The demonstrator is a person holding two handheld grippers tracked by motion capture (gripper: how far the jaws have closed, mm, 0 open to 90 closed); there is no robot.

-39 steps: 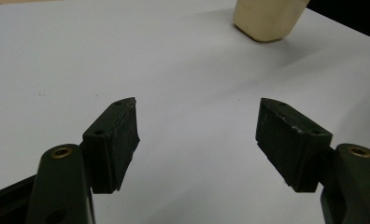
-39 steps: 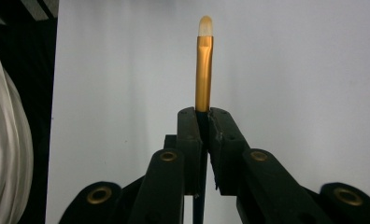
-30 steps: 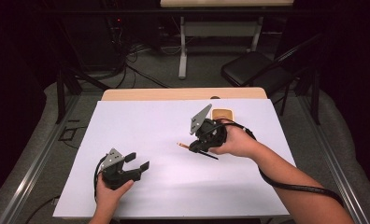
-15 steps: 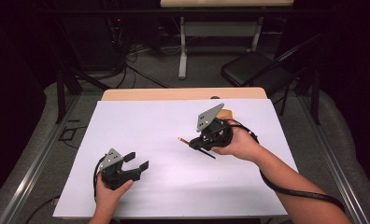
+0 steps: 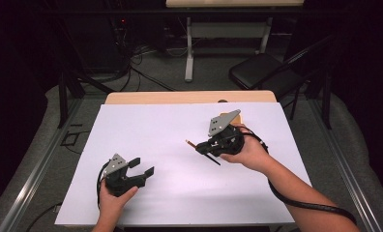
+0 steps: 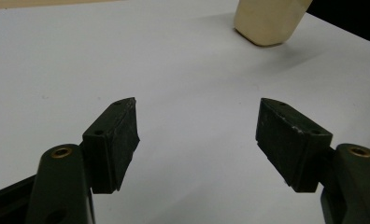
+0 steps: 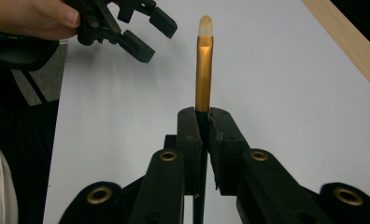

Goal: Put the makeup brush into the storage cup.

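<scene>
The right hand-held gripper [image 7: 202, 122] clamps a slim black-handled brush with a gold ferrule and pale tip [image 7: 204, 65] above the white surface [image 5: 180, 130]. The left hand-held gripper [image 5: 142, 166], jaws apart and empty, rests nearer the front edge.

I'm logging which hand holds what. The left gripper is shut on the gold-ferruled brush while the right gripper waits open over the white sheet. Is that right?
The sides are swapped. In the right gripper view, the right gripper is shut on the brush; in the left gripper view, the left gripper stands open over the white sheet, with nothing between its jaws.
</scene>
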